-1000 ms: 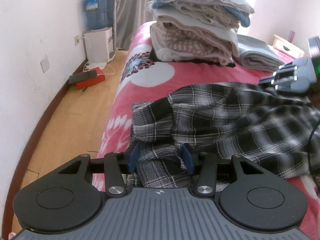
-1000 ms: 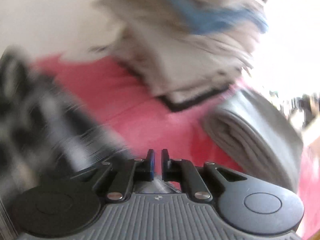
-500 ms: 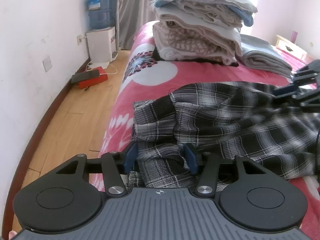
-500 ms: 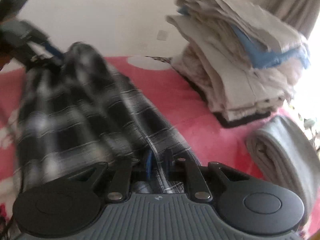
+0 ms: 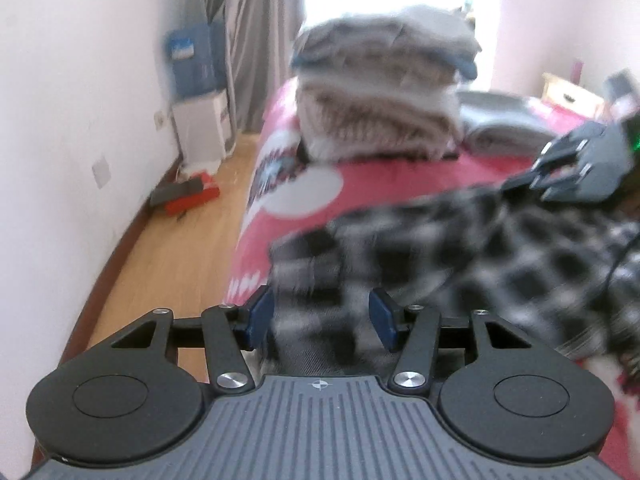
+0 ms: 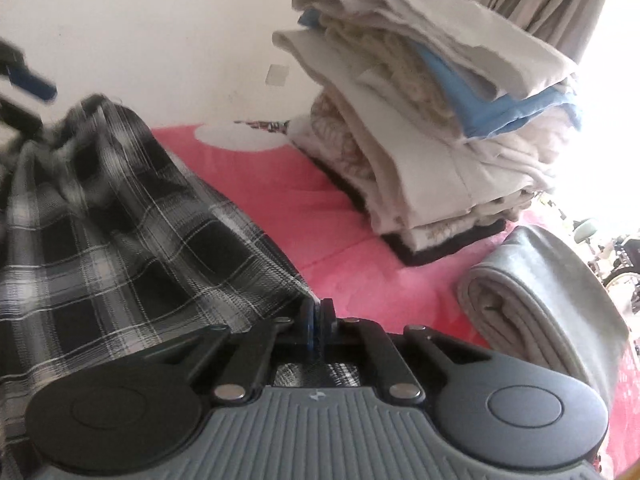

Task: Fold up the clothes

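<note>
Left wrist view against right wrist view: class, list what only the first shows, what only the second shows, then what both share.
Only the left wrist view: the wooden floor, water bottle, red box and the left gripper, shirt cloth between its parted blue pads.

Only the right wrist view: the right gripper seen close, shut on the shirt's edge.

Both: the plaid shirt, pink bed, clothes stack and grey blanket.

The left tongs [image 5: 321,319] stand half open, blue pads apart, angled downward. The right tongs [image 6: 317,325] are pressed together, pinching plaid cloth [image 6: 120,240], also tilted down.
</note>
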Available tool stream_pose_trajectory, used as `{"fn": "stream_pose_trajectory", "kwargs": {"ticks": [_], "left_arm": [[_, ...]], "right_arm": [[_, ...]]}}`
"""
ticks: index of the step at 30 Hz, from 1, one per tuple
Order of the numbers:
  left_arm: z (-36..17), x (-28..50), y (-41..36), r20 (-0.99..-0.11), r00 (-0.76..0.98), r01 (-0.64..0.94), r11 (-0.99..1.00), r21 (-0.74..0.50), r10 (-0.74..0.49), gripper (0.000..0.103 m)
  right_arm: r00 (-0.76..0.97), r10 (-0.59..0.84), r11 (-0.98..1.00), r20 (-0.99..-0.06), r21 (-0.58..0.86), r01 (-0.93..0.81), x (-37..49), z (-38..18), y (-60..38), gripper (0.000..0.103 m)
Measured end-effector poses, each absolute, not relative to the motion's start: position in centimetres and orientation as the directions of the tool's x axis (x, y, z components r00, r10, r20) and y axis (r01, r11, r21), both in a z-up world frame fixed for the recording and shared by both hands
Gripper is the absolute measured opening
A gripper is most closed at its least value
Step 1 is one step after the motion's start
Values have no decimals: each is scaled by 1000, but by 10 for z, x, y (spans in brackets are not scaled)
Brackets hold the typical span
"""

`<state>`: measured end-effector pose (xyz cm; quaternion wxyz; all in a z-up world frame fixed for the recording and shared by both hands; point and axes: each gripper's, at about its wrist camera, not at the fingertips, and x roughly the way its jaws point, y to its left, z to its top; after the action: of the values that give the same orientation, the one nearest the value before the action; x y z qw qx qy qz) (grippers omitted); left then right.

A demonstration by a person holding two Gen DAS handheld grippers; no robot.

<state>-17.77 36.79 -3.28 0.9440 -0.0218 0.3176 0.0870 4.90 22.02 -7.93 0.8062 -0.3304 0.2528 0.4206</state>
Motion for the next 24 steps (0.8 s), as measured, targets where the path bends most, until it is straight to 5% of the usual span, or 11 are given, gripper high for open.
{"fn": "stream_pose_trajectory", "kwargs": {"ticks": [5, 7, 12, 24], "left_arm": [[-29, -139, 343, -576, 814, -81, 996, 21, 79, 53], [-44, -118, 339, -604, 788, -95, 993, 71, 119, 53], [-66, -106, 356, -647, 748, -172, 985, 29, 150, 49], [-45, -126, 360, -574, 802, -256, 963, -83, 164, 52]], "right_arm": [[542, 486, 477, -686, -312, -822, 56, -83, 225, 9], [534, 504, 529, -679, -246, -812, 56, -66, 210, 18], [548, 537, 664, -642, -79, -744, 30, -6, 110, 19], [619, 174, 939, -766, -61, -339, -126, -39, 27, 20]]}}
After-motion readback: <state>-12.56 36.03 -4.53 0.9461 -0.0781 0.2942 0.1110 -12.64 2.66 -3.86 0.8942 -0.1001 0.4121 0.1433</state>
